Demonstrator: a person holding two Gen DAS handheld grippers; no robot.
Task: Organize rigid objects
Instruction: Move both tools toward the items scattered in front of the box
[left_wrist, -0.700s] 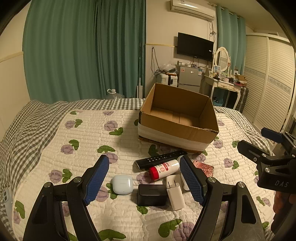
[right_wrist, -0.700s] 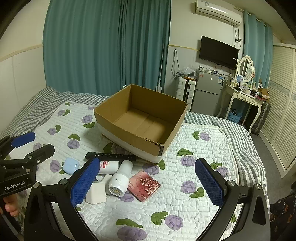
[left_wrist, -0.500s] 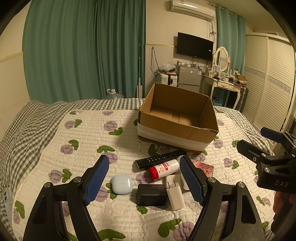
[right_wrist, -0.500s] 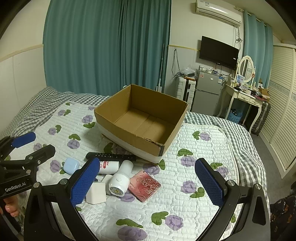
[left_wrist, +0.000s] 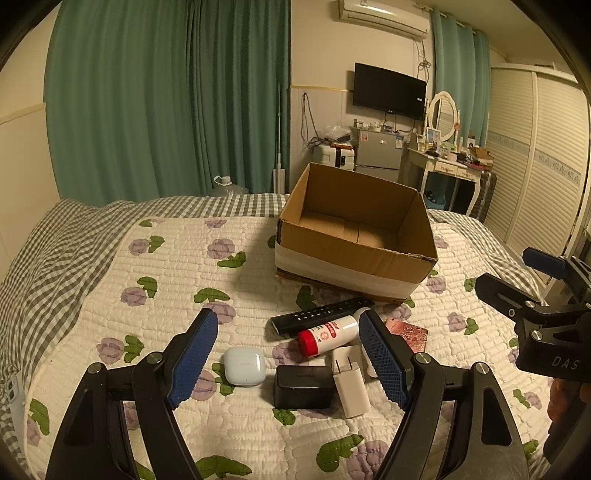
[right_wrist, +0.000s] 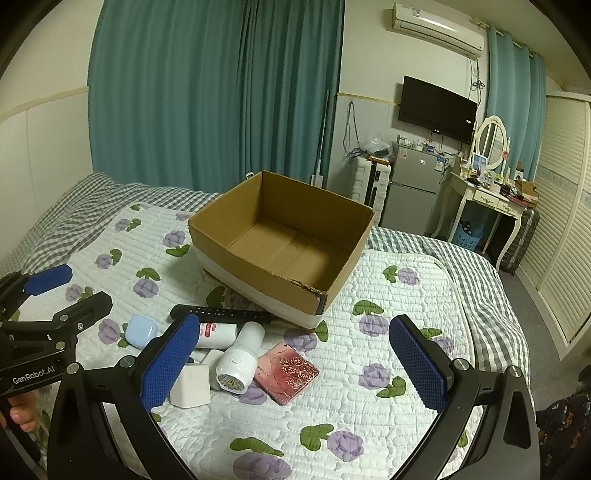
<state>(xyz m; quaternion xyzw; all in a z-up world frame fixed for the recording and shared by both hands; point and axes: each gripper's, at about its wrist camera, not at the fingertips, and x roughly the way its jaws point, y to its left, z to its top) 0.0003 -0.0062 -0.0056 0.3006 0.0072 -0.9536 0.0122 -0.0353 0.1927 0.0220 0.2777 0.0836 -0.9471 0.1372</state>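
Left gripper (left_wrist: 288, 356): jaws spread wide, hovering over the pile, holding nothing.
Right gripper (right_wrist: 295, 363): jaws spread too, empty, above the bed (right_wrist: 369, 424).
Box (right_wrist: 284, 254): open and empty, sitting mid-bed just behind the pile.
Pile: remote (left_wrist: 321, 315) nearest the box, bottle (left_wrist: 328, 332) touching it, earbud case (left_wrist: 243, 366), black case (left_wrist: 303, 386), charger (left_wrist: 350, 386), white device (right_wrist: 240, 358), pink case (right_wrist: 287, 372) all close together.

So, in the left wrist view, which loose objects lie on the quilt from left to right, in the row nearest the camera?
Earbud case → black box → white charger.
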